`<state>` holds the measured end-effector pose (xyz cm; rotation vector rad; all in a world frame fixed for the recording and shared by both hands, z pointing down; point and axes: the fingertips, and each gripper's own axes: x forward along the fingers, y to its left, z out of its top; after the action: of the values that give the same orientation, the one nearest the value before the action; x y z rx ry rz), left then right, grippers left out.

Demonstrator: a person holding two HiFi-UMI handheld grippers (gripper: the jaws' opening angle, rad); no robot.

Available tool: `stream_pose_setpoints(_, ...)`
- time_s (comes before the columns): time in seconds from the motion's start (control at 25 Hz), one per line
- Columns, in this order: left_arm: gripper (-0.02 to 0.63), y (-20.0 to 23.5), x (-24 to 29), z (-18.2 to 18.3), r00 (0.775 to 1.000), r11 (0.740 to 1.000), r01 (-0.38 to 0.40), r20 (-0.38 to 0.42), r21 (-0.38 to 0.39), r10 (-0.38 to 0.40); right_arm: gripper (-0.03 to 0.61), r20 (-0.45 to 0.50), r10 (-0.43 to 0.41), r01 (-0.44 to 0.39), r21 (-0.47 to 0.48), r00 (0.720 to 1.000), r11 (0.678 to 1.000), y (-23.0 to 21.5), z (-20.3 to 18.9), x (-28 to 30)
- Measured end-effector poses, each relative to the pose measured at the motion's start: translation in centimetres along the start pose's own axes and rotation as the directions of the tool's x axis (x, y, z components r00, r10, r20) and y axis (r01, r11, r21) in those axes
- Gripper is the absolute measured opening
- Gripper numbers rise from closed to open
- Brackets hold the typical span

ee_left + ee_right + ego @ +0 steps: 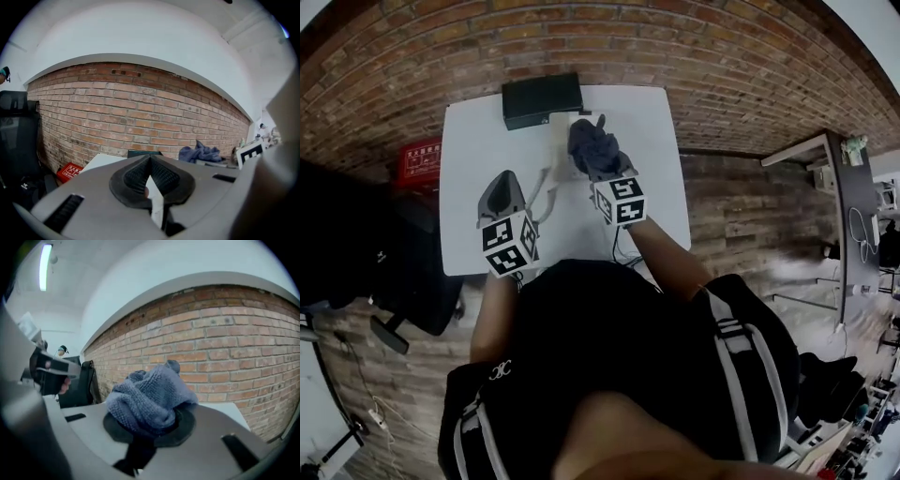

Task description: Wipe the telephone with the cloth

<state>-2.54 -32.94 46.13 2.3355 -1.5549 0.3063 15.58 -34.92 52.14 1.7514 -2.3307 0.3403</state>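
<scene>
A black telephone [542, 99] lies at the far edge of the white table [473, 150]; in the left gripper view only its dark top [143, 153] peeks over the jaws. My right gripper [600, 167] is shut on a bunched blue-grey cloth [592, 148], held above the table just near and right of the telephone. In the right gripper view the cloth [149, 397] bulges from my right gripper [152, 423] and hides the pads. My left gripper [502, 187] hovers over the table's middle left, shut and empty, its ribbed pads [161, 176] meeting at the tips.
A thin pale cable [546, 195] lies on the table between the grippers. A red box [420, 159] and a black chair [403, 272] stand to the left of the table. A brick wall rises behind it; another desk [848, 192] stands far right.
</scene>
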Motion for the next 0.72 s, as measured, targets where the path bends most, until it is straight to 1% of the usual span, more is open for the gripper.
stream_pose_setpoints(0.12,-0.003,-1.0,0.4,1.1,0.999,0.999,0.034,0.024,0.009,-0.034,0.038,0.121,-0.032,0.031,0.01,0.992,0.999,-0.5,4.7,-2.6)
stream_pose_setpoints(0.28,-0.003,-2.4,0.6,2.8,0.994,0.995,0.083,0.06,0.05,-0.086,0.038,0.211,-0.061,0.061,0.006,0.976,0.998,-1.0,8.9,-5.7)
stream_pose_setpoints(0.36,-0.003,-2.9,0.5,3.5,0.991,0.993,0.103,0.076,0.063,-0.108,0.038,0.233,-0.082,0.081,0.014,0.969,0.997,-1.2,9.6,-6.8)
stream_pose_setpoints(0.52,-0.003,-4.0,0.4,4.5,0.985,0.988,0.139,0.097,0.07,-0.146,0.038,0.239,-0.109,0.105,0.031,0.965,0.994,-1.3,9.9,-7.8)
stream_pose_setpoints(0.72,-0.003,-5.2,0.2,4.3,0.98,0.982,0.17,0.094,0.087,-0.178,0.038,0.22,-0.093,0.091,0.023,0.971,0.996,-0.8,9.1,-8.4)
